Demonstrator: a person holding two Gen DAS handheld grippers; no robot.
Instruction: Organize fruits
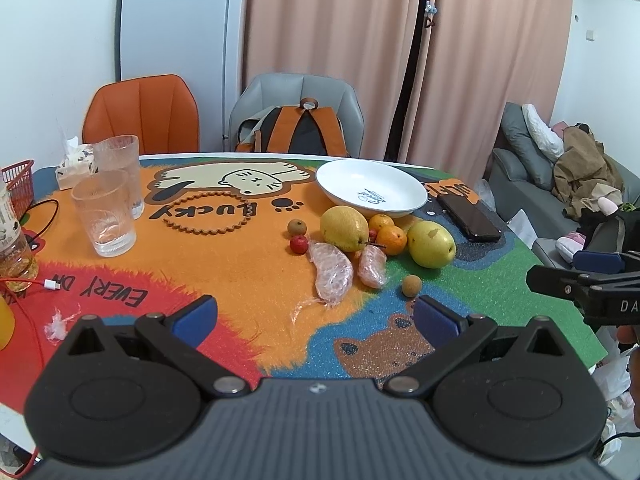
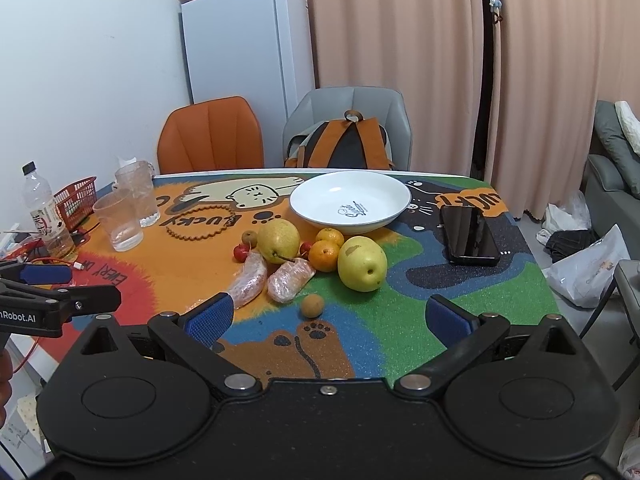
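While every fruit lies loose mid-worktop just before the empty white bowl (image 2: 350,202), both the left hand-held gripper (image 1: 314,316) and right hand-held gripper (image 2: 328,316) hang wide, holding nothing; gathering seems unstarted, so closing on the nearest longan (image 2: 312,305) looks first.

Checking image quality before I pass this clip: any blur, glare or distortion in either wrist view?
Left wrist: sharp, even indoor light; fisheye bends the table's far edge; dark vignette in the corners. Right wrist: equally sharp; the phone screen shows a soft reflection, the white plate is not blown out; the fridge leans from lens distortion.
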